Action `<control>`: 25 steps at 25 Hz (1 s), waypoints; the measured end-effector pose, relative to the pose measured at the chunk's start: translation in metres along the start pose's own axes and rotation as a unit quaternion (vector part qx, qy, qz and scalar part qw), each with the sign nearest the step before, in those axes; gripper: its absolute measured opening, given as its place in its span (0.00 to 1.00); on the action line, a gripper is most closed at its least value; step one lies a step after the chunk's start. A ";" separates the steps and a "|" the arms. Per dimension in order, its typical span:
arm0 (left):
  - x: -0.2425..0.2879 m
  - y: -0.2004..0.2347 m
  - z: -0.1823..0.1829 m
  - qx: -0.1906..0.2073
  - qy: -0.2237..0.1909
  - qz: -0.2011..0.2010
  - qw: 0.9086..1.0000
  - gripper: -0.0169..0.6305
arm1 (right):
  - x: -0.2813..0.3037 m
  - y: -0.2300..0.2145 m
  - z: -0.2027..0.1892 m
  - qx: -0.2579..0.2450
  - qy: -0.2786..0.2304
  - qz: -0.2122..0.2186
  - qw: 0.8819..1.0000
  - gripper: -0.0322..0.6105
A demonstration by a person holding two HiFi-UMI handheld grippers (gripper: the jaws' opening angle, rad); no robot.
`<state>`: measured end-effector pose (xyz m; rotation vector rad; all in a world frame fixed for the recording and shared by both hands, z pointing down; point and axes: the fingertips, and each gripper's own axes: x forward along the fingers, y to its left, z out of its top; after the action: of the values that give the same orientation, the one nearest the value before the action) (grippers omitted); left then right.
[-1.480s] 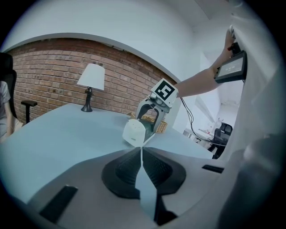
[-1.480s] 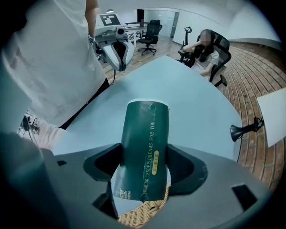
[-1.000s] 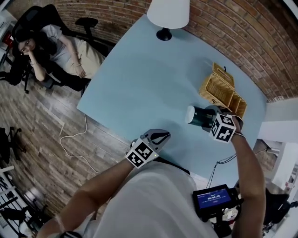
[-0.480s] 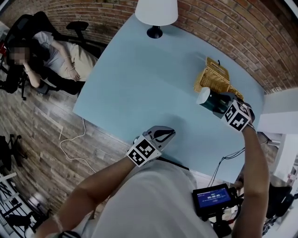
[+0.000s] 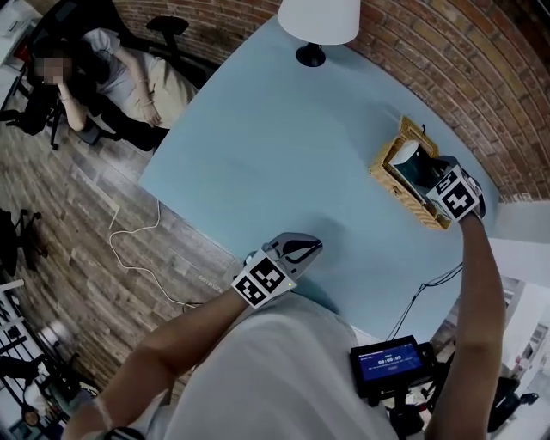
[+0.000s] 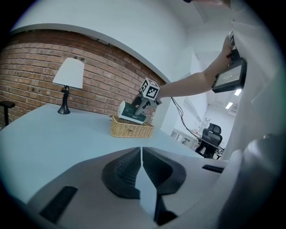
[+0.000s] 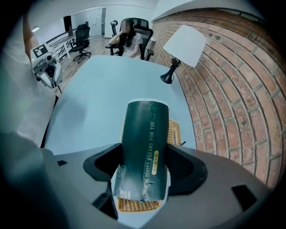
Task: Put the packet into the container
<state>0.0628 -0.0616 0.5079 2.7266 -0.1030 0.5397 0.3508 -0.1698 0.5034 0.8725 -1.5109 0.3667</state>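
Observation:
A dark green packet (image 7: 145, 152) with gold print is clamped between the jaws of my right gripper (image 7: 145, 163). In the head view the packet (image 5: 411, 161) and right gripper (image 5: 423, 170) hang tilted over the wicker basket (image 5: 386, 174) at the table's far right. The left gripper view shows the packet (image 6: 132, 112) just above the basket (image 6: 132, 129), its lower edge near the rim. Basket weave (image 7: 175, 129) shows beside and below the packet. My left gripper (image 5: 296, 251) hovers at the table's near edge, shut (image 6: 141, 154) with nothing in it.
The basket stands on a light blue table (image 5: 275, 155) by the brick wall. A white-shaded lamp (image 5: 318, 21) stands at the far edge. A person sits in a chair (image 5: 112, 86) beyond the left edge. A cable (image 5: 137, 258) lies on the wood floor.
My right gripper has carried the packet right and away from me, from over the bare table to above the basket. The left gripper has stayed about where it was.

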 end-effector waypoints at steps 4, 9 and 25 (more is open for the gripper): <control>-0.003 0.001 -0.010 -0.013 0.008 0.015 1.000 0.06 | 0.020 -0.003 0.002 -0.006 0.004 0.013 1.000 0.56; -0.007 0.005 -0.016 -0.020 0.011 0.024 0.999 0.06 | 0.035 0.007 0.008 -0.018 0.013 0.032 0.999 0.56; -0.007 0.005 -0.022 -0.036 0.022 0.050 0.998 0.06 | 0.084 0.013 0.002 -0.023 0.043 0.067 0.997 0.57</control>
<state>0.0481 -0.0582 0.5261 2.6484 -0.2431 0.6121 0.3467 -0.1879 0.5865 0.7126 -1.4952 0.4612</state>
